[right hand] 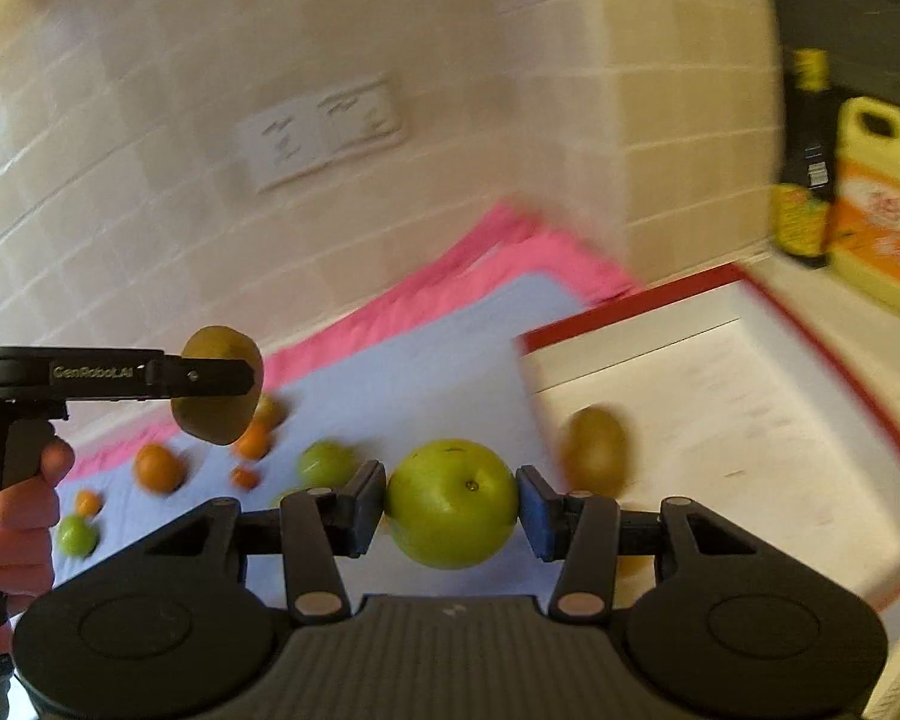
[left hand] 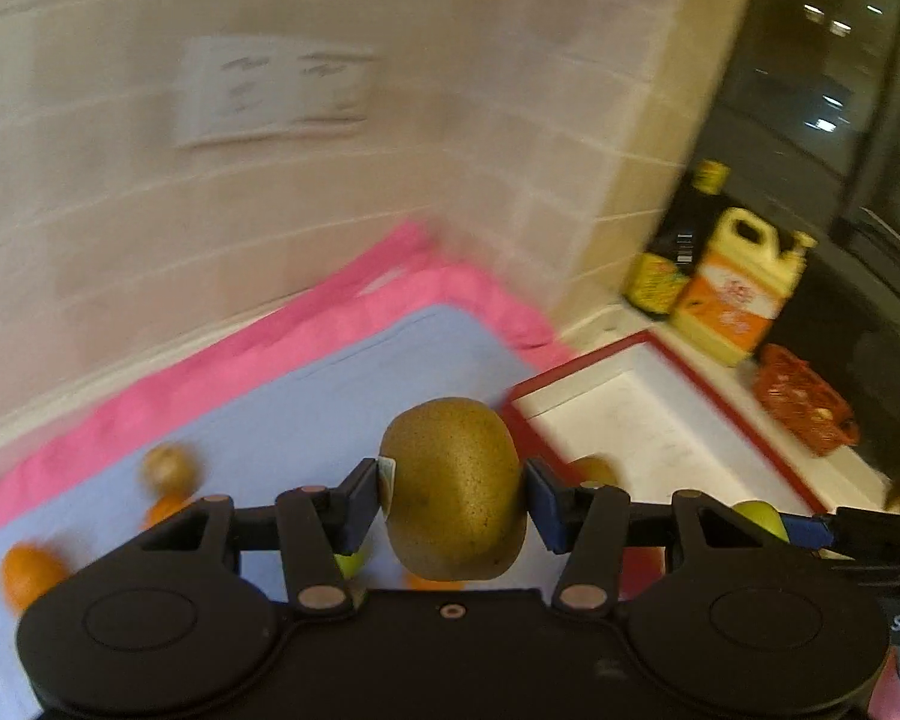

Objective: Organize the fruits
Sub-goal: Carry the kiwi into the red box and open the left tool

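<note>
- Our left gripper is clamped on a brown kiwi, one pad pressing each side of it — the fruit hangs clear above the pale blue mat.
- In the right wrist view we see this same gripper from the side at the left of the scene, held out roughly level, with the kiwi at its tip and our hand wrapped round the black handle below.
- Our right gripper is closed on a green apple, pads against its left and right flanks, stem pit facing the camera; it too is off the surface.
- Both grippers point forward and downward toward the far tiled wall.
- The white tray with a red rim lies to the right of the mat, touching its edge, and one kiwi already sits in its near-left part.
- On the mat, left of the apple, lie several small oranges, two more green apples and another brownish fruit, all blurred.
- A pink cloth shows round the mat's far and left edges.
- Far right, beside the wall corner, stand a dark bottle and a yellow jug — close together, well apart from the fruit.
</note>
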`<action>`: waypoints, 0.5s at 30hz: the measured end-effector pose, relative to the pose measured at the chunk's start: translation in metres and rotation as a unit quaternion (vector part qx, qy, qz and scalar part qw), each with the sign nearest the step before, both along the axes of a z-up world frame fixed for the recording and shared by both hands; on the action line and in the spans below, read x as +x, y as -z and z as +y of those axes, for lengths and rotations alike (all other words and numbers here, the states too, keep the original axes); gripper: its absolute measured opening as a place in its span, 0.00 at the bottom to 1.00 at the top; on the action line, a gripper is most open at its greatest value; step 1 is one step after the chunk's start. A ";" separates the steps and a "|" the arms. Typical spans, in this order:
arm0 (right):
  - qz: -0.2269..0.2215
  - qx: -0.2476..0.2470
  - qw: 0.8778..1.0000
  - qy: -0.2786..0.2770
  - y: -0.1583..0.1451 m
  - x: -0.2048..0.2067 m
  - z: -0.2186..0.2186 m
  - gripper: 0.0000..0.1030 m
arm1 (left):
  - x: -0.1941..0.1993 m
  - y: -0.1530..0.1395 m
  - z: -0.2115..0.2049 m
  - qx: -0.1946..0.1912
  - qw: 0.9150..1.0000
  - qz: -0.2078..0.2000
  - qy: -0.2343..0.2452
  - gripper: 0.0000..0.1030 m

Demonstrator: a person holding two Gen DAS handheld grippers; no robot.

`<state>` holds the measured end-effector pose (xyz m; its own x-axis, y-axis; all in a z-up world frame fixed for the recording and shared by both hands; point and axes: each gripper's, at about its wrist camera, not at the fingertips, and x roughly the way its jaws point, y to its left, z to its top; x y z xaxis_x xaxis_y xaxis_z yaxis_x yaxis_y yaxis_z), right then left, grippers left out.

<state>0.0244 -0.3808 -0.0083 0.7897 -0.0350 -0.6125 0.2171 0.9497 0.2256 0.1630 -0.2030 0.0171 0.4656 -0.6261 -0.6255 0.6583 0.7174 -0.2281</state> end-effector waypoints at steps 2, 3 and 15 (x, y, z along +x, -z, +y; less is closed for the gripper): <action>0.003 -0.003 1.000 0.027 -0.004 -0.005 -0.024 0.48 | 0.002 -0.005 -0.031 -0.001 1.000 -0.011 0.025 0.61; 0.008 -0.005 0.999 0.043 -0.005 -0.007 -0.037 0.48 | 0.003 -0.006 -0.044 -0.001 0.999 -0.015 0.035 0.61; 0.071 0.039 0.990 0.118 0.036 -0.006 -0.149 0.48 | 0.018 0.046 -0.223 0.056 0.988 0.041 0.135 0.61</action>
